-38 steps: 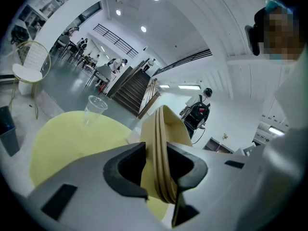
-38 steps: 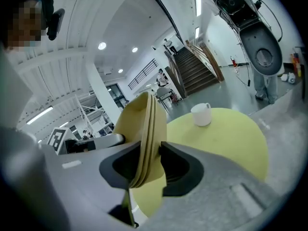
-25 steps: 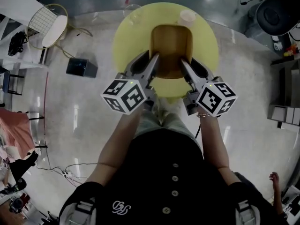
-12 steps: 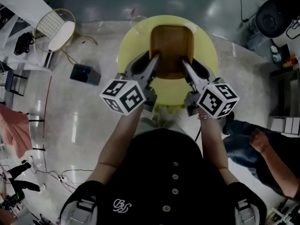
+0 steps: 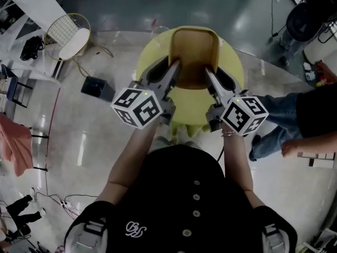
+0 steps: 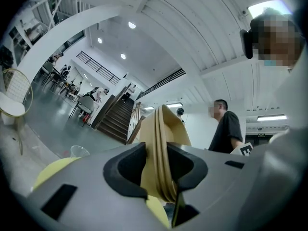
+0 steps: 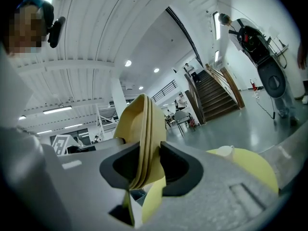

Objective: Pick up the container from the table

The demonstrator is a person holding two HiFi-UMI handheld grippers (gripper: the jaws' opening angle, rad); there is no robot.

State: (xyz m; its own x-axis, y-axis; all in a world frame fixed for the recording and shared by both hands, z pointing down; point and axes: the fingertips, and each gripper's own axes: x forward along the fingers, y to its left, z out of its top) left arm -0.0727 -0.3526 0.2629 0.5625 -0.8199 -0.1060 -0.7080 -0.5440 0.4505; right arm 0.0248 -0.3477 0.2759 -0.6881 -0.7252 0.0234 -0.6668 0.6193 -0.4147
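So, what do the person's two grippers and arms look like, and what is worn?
The left gripper and right gripper look alike: grey bodies, two long jaws lined with black pads. Each carries a white cube with black square markers. The person wears a black top with buttons down the front; a thin bracelet is on the right wrist.

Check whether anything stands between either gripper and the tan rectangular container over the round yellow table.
Nothing visible does. The left gripper and the right gripper are each clamped on a side wall of the tan rectangular container, one on either side.
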